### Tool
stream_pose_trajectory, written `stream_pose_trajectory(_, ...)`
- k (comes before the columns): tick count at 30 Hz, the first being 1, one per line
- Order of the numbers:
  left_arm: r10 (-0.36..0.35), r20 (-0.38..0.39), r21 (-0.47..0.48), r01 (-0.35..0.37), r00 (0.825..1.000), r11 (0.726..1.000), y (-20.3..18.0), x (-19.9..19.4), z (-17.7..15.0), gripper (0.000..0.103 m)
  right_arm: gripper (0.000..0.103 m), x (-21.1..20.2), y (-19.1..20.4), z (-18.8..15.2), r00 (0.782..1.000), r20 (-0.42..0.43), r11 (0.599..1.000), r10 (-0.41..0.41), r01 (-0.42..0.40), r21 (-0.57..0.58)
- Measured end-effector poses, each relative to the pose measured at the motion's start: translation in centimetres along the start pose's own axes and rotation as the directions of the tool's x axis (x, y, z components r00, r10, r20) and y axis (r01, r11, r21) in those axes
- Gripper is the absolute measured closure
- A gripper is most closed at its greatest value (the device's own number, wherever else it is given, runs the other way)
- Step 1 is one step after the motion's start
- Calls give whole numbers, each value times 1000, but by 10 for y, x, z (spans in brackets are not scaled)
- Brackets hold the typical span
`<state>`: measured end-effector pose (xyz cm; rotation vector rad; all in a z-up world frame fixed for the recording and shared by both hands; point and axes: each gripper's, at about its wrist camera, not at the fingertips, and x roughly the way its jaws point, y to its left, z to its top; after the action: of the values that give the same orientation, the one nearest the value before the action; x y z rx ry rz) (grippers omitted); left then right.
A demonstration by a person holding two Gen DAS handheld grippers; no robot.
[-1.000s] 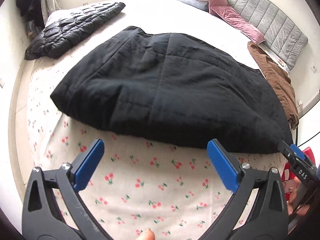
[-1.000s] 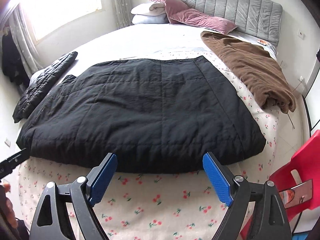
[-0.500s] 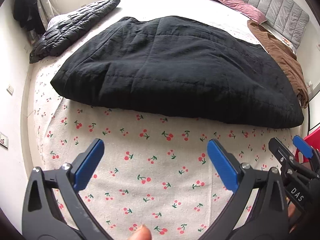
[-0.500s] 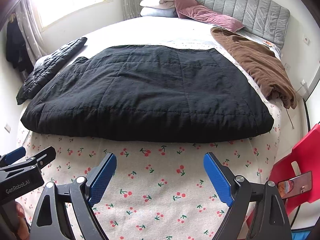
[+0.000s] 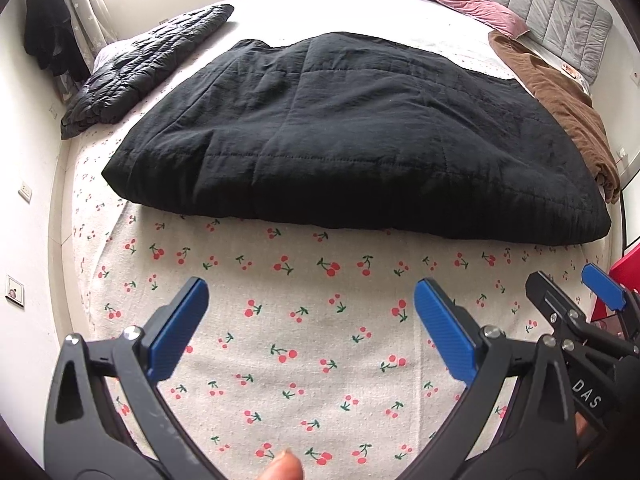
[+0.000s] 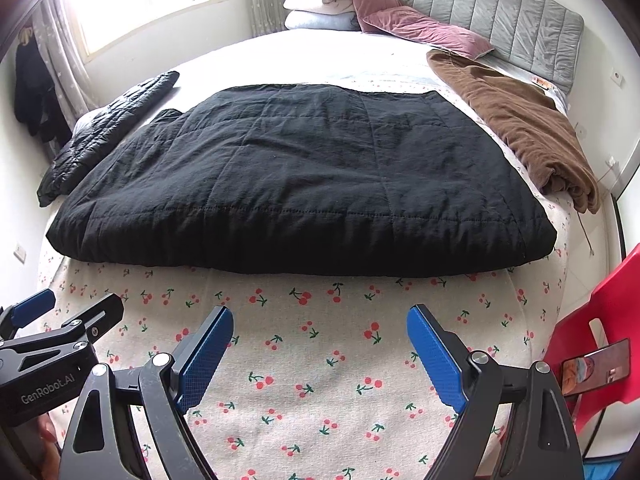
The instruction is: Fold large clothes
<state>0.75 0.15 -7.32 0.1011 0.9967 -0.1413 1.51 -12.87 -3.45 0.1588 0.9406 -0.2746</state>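
Observation:
A large black quilted garment (image 5: 352, 136) (image 6: 304, 192) lies folded flat across the middle of the bed, its near fold edge facing me. My left gripper (image 5: 312, 320) hovers open over the cherry-print sheet (image 5: 312, 360), short of that edge, with nothing between its blue pads. My right gripper (image 6: 320, 344) is open too, above the same sheet (image 6: 320, 400) and also short of the garment. In the left wrist view the right gripper (image 5: 576, 300) shows at the right edge. In the right wrist view the left gripper (image 6: 60, 316) shows at the left edge.
A black puffer jacket (image 5: 144, 68) (image 6: 108, 128) lies at the bed's far left. A brown garment (image 5: 560, 96) (image 6: 520, 120) drapes along the right side. Pillows (image 6: 360, 8) and a grey headboard (image 6: 500, 4) stand at the far end. A red chair (image 6: 600, 320) holding a phone stands right.
Both grippers have drawn back from the black garment's near edge, so more cherry-print sheet now shows between their pads and it. Their jaws have stayed open and empty.

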Motion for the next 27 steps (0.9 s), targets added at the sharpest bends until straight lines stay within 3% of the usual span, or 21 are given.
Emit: stream_pose_trajectory(27,13,25,14,-13,1000,1000,-9,-13,-1,1,13,-6,0,-2,1000,6,1000,-11,11,-9)
